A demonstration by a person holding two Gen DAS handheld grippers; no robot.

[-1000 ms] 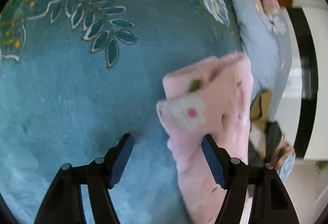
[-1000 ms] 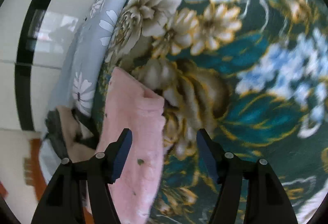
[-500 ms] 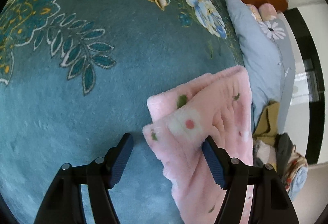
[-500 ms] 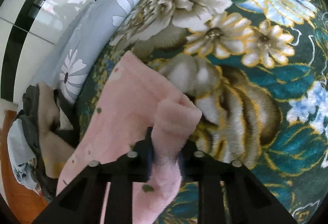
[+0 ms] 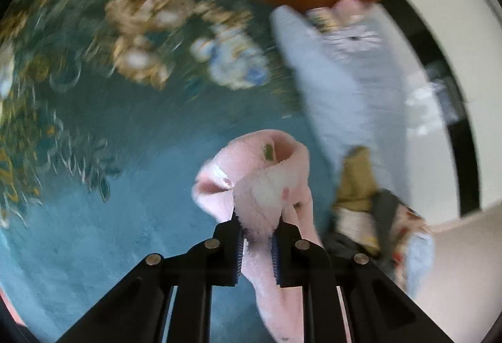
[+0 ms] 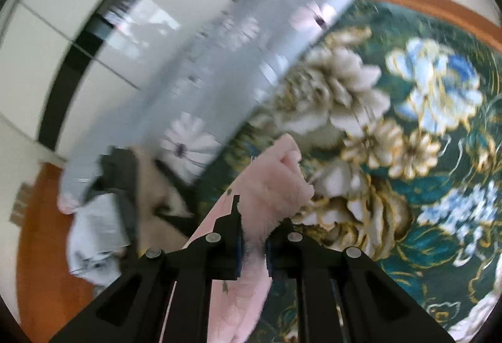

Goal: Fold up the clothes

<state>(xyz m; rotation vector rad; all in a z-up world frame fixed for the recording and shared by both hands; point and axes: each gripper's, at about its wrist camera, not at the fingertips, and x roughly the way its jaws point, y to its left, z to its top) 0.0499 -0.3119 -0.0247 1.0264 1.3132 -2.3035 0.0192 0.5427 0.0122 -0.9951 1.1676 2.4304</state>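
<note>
**Pink garment pinched at both ends above the bed**

A teal floral blanket [image 5: 103,233] is spread over the bed, bordered by a pale blue pillow [image 5: 345,85] and a heap of clothes [image 5: 370,211] (blurred). The pink fleece garment [image 5: 266,186] is held above the blanket, pinched by the closed jaws of the left gripper [image 5: 256,245] and the right gripper [image 6: 253,244].

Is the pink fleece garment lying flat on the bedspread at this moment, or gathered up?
Gathered up: the pink fleece garment bunches between both shut grippers, left gripper and right gripper, its fabric hanging below them.
</note>
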